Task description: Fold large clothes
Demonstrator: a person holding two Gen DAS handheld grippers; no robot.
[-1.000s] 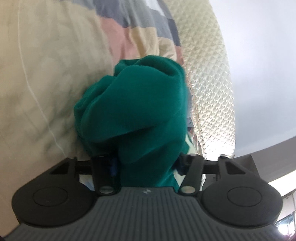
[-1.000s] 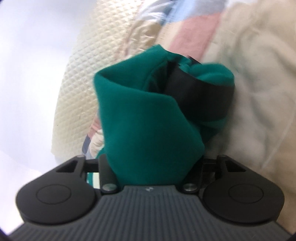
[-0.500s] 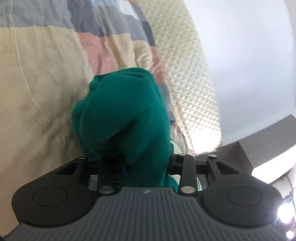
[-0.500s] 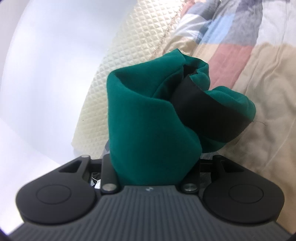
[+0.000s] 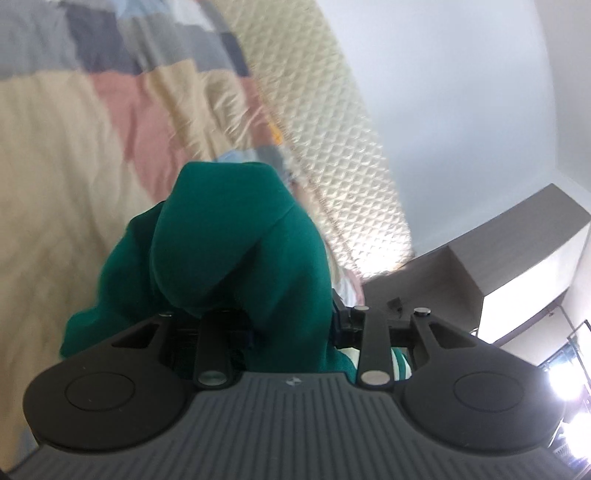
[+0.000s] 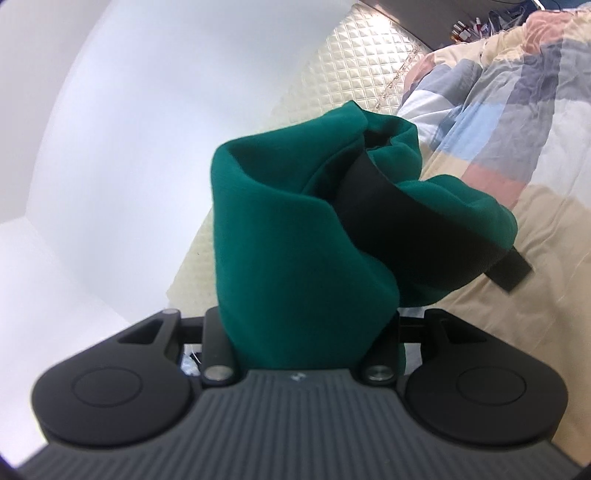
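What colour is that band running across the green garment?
Black, a wide strip across the teal-green garment; it shows best in the right wrist view.

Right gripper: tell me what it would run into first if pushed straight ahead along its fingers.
The right gripper is already bunched in the green garment. Past that, the line looks aimed near where the quilted headboard meets the patchwork bedspread; depth is unclear.

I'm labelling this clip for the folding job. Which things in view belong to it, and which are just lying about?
Part of the job:
green garment, with its black band
left claw, gripping it
right claw, gripping it

Just around:
patchwork bedspread
quilted headboard
cabinet
small bottles on a far shelf
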